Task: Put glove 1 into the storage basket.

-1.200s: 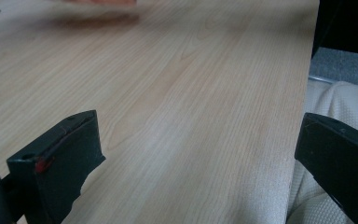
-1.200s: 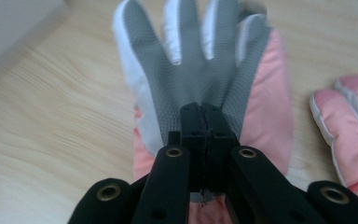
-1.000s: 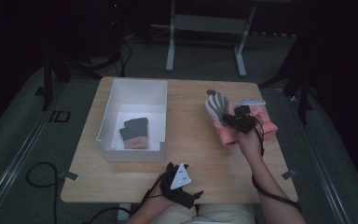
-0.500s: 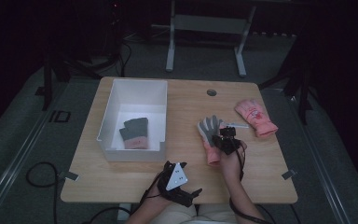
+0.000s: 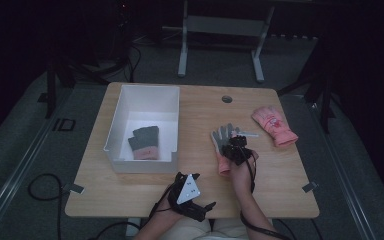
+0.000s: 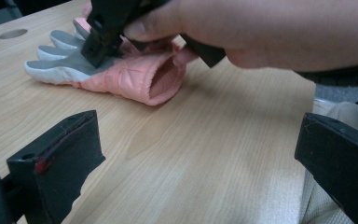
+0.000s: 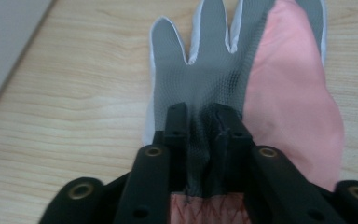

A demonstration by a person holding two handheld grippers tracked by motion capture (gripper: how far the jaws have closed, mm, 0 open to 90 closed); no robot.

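One glove [image 5: 144, 142] already lies in the white bin [image 5: 142, 99] — by my reading, a third of the sorting done. I have the right gripper [image 5: 236, 148] down on the grey-palmed pink glove [image 7: 242, 79] at mid-table; its jaws have just been opening, yet a fold of palm fabric is still pinched between them. My left gripper [image 5: 187, 192] waits wide and empty by the near edge. Another pink glove [image 5: 274, 125] lies well apart at the right. Pale wooden table [image 5: 280, 175], grey carpet, dark room.
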